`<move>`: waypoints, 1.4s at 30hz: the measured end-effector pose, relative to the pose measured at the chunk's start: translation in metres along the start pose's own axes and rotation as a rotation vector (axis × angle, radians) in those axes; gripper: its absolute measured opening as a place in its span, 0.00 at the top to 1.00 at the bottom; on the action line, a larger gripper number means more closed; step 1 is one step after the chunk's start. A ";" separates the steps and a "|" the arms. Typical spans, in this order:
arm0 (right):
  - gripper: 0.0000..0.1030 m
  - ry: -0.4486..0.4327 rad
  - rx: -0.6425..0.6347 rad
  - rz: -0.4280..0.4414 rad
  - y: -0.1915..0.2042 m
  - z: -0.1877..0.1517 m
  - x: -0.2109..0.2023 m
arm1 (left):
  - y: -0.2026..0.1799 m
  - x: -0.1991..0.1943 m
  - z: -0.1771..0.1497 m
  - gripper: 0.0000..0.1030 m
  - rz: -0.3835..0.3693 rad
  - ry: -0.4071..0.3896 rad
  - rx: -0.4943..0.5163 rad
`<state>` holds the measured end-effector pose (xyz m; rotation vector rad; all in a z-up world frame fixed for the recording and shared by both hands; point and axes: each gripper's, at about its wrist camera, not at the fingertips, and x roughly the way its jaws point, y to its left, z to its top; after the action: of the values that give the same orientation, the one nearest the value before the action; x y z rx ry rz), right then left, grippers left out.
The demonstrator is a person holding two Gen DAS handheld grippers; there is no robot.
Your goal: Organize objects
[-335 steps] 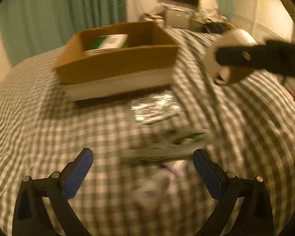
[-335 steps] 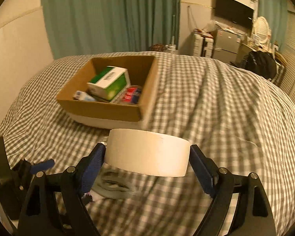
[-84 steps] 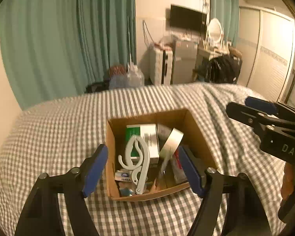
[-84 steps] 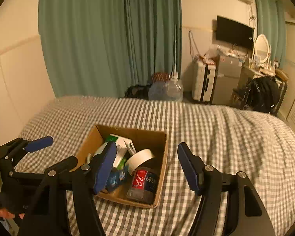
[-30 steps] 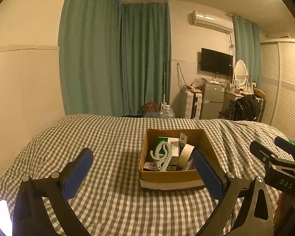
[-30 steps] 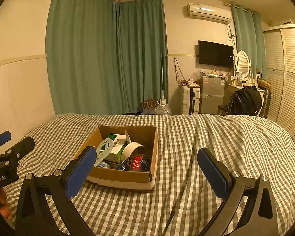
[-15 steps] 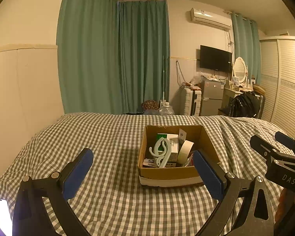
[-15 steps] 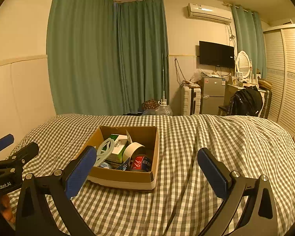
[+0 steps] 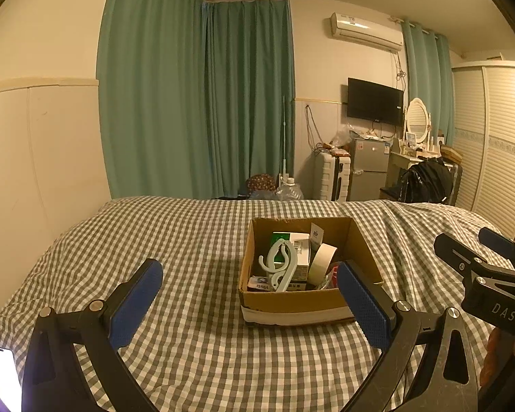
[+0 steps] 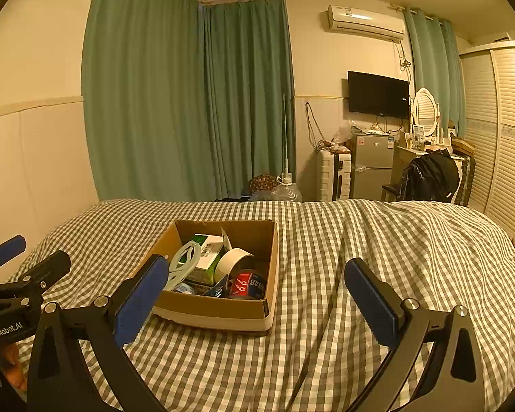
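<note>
A cardboard box point(image 9: 309, 304) sits on a bed covered with a grey-and-white checked bedspread point(image 9: 195, 240). It holds a pale green plastic hanger point(image 9: 278, 267) leaning over a green-and-white carton point(image 9: 297, 250), with a roll of beige tape point(image 9: 322, 258) propped on edge beside them. Beyond the bed hang green curtains point(image 9: 202, 103); a wall air conditioner point(image 9: 365, 31), a dark television point(image 9: 375, 100), a small fridge point(image 9: 369, 168), a white suitcase point(image 9: 331, 178) and an oval mirror point(image 9: 417, 120) fill the far side of the room.

The right wrist view alone shows a red-labelled item point(image 10: 249, 283) at the box's near right corner. The left wrist view alone shows a lit phone screen point(image 9: 3, 374) at the lower left edge.

The left gripper point(image 9: 249, 304) has its blue pads spread wide and empty; the box lies ahead of it, toward its right finger, whose tip overlaps the box's near right corner in the picture. The right gripper point(image 10: 257, 297) is likewise spread wide and empty, with the box ahead and toward its left finger. Each gripper shows at the edge of the other's view.
</note>
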<state>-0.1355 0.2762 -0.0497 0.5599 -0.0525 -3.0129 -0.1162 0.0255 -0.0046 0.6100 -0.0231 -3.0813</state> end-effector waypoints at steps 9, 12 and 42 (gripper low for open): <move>0.00 0.003 -0.005 -0.001 0.003 -0.001 0.001 | 0.001 0.003 -0.001 0.00 -0.006 0.009 0.001; 0.00 0.005 -0.004 -0.002 0.003 -0.001 0.001 | 0.001 0.003 -0.002 0.00 -0.003 0.007 0.002; 0.00 0.005 -0.002 -0.008 -0.001 -0.002 -0.001 | 0.002 0.004 -0.004 0.00 0.015 0.018 0.007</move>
<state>-0.1339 0.2774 -0.0516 0.5693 -0.0478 -3.0183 -0.1185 0.0232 -0.0099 0.6349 -0.0381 -3.0624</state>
